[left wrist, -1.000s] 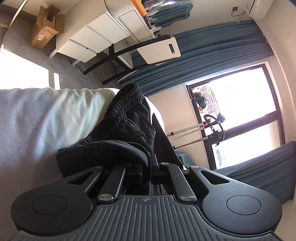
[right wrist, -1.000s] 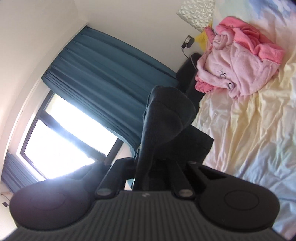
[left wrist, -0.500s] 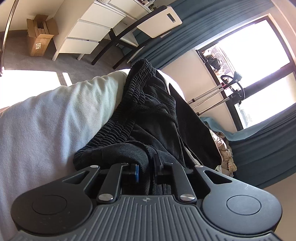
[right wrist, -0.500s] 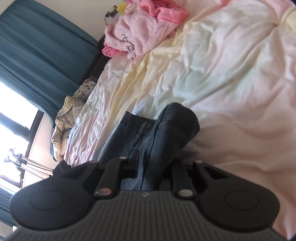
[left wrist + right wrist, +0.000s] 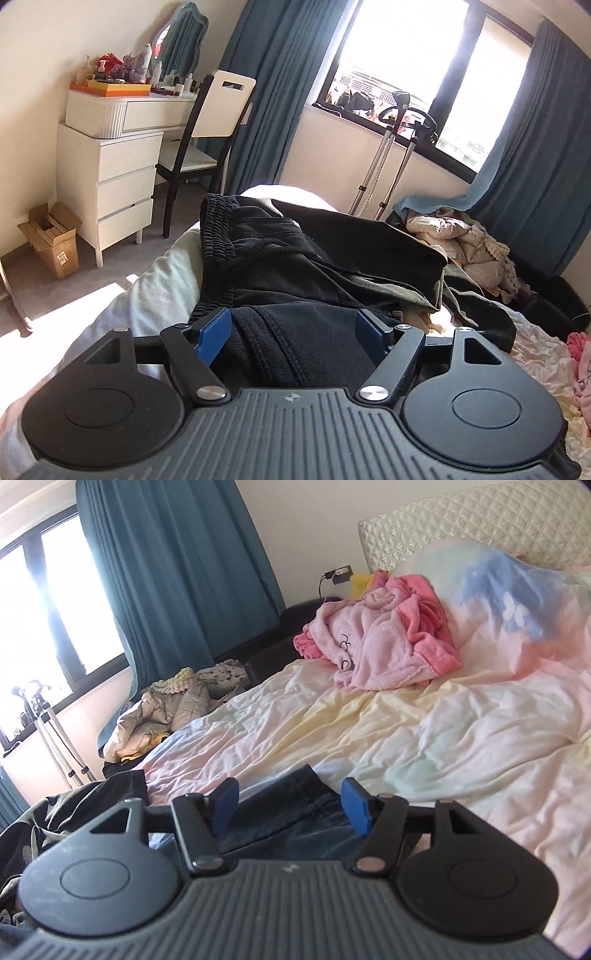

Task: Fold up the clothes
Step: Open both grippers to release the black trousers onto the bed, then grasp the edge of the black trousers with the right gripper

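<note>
Left gripper (image 5: 295, 328): fingers spread wide, blue pads (image 5: 214, 334) on either side of a fold of black trousers (image 5: 295, 280), not pinching it. The trousers lie bunched on the bed, elastic waistband (image 5: 216, 236) toward the far left, cloth heaped toward the window side. Whether the pads touch the fabric cannot be told.

Right gripper (image 5: 290, 806): fingers also spread apart, blue pads (image 5: 356, 810) clear of each other, nothing pinched. Dark denim cloth (image 5: 291, 812) lies flat on the pale bedsheet (image 5: 406, 731) directly under and between the fingers.

Surroundings, left view: white dresser (image 5: 110, 177) with chair (image 5: 207, 125) beside it, cardboard box (image 5: 51, 236) on the floor, blue curtains (image 5: 266, 88) framing a bright window. A beige quilted jacket (image 5: 458, 240) is piled past the trousers.

Right view: pink fleece robe (image 5: 380, 638) crumpled near the headboard (image 5: 480, 528), well apart from the denim.
</note>
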Available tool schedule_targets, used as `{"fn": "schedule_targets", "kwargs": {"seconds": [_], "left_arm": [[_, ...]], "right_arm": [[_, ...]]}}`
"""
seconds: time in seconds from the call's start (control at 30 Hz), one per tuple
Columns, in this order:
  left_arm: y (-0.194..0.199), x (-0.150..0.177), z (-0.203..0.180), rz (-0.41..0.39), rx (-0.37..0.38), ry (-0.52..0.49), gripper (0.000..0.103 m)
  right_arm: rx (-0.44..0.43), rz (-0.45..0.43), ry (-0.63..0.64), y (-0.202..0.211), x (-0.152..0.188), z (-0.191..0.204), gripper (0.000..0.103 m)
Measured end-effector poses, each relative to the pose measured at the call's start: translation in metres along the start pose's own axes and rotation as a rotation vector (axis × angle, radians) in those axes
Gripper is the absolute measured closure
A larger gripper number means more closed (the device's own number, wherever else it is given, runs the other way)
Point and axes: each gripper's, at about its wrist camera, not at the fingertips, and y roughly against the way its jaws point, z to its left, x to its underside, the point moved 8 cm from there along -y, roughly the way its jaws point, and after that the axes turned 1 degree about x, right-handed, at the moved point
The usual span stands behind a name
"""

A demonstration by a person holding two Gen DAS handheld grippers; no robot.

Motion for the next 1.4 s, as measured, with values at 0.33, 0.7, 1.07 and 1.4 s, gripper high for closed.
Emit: {"fn": "schedule_targets", "kwargs": {"seconds": [0.33, 0.7, 1.07, 1.4], "left_arm": [[-0.031, 0.039, -0.104, 0.040, 0.102, -0.181, 0.026], [-0.090, 0.070, -0.185, 0.051, 0.147, -0.384, 0.026], [-0.125, 0.093, -0.169, 0.108, 0.135, -0.350, 0.026], [-0.132, 0.112, -0.174, 0.087, 0.153, -0.367, 0.022]], "right_arm": [[-0.260, 0.026, 0.175, 0.031, 0.034, 0.090, 0.040], [-0.366, 0.104, 0.315, 0.020, 0.079, 0.141, 0.040], [-0.409, 0.143, 0.357, -0.001, 0.110, 0.169, 0.040], [-0.395, 0.194, 0.296, -0.115, 0.093, 0.224, 0.031]]}}
